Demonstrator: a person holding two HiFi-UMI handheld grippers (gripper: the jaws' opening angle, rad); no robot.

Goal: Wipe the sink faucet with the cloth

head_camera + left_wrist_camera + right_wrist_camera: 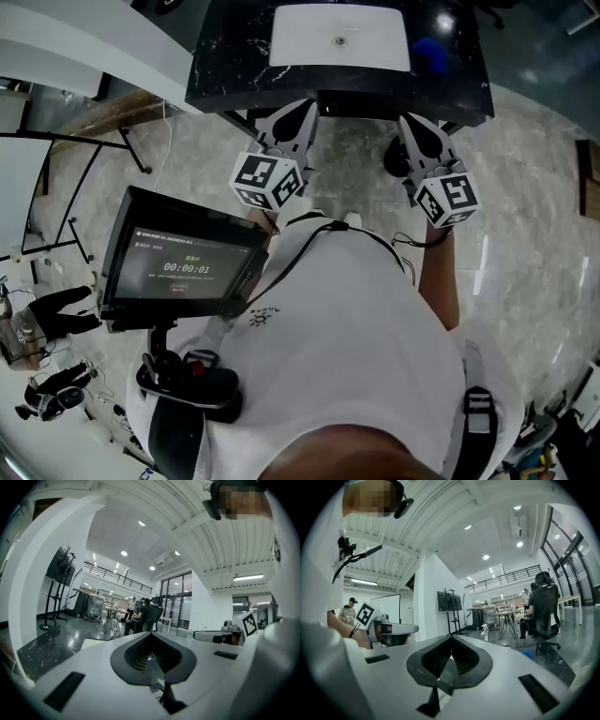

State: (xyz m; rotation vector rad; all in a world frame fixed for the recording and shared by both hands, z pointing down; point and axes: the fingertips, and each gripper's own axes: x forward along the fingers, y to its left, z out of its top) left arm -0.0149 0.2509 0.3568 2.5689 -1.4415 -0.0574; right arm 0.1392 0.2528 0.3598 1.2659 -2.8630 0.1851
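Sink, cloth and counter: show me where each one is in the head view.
sink (375,42): head view, bare white basin floor right of the drain.
cloth (429,53): head view, middle of the blue bundle.
counter (230,66): head view, bare black top left of the sink.

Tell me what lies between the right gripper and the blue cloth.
Only bare black countertop lies between right gripper and blue cloth; head view shows it.

Head cam: steeply down over shoulders, surface at top. Tool cams: tight on own jaws, level into room; left sees right tool, right sees left tool.
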